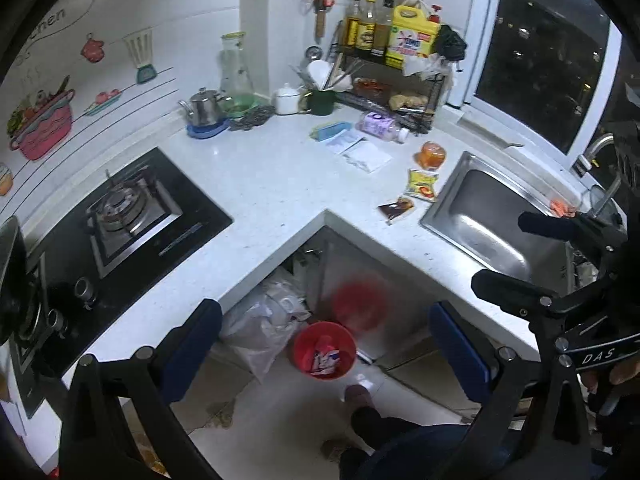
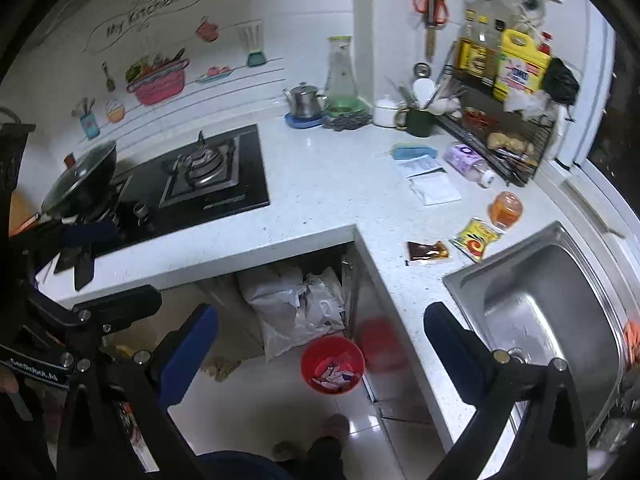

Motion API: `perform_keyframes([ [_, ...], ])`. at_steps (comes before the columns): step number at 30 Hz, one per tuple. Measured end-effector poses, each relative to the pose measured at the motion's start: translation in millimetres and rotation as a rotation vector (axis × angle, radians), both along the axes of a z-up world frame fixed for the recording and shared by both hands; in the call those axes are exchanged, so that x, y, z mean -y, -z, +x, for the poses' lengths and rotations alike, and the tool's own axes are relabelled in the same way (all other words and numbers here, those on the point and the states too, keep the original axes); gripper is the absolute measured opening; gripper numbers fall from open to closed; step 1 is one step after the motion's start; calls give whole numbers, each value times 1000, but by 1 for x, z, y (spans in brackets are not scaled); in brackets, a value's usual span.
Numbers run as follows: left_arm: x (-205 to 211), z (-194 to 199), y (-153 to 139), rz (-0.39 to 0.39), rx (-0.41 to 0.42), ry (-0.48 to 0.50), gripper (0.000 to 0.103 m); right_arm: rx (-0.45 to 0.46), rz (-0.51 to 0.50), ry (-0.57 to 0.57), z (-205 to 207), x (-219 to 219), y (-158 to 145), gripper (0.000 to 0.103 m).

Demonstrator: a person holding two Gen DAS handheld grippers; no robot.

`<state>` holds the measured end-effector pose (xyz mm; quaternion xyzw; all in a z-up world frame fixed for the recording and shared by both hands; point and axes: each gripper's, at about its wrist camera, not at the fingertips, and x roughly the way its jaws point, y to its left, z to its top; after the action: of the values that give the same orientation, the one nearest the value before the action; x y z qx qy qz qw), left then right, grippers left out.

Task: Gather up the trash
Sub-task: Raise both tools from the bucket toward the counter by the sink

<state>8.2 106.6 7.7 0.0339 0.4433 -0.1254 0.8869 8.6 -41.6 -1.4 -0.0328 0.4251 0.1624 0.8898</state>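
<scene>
The counter (image 2: 320, 184) lies bare through its middle and along its inner corner; wrappers (image 2: 452, 246) crowd the edge beside the sink (image 2: 560, 300), and a rack (image 2: 500, 140) fills the back corner.

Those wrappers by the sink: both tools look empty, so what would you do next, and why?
Probably lower the right gripper toward the brown packet, the wrapper nearest the counter edge. Both grippers are open and hold nothing. The red bin on the floor already has scraps in it, while the brown packet, the yellow packet and the orange cup lie on the counter.
</scene>
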Motion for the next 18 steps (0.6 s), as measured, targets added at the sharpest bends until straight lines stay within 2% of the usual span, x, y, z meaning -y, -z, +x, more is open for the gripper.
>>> perform_keyframes([
  [8, 37, 42, -5, 16, 10, 66, 103, 17, 21, 86, 13, 34, -12, 102],
  [18, 108, 134, 13, 25, -42, 205, 103, -20, 25, 190, 77, 93, 3, 102],
])
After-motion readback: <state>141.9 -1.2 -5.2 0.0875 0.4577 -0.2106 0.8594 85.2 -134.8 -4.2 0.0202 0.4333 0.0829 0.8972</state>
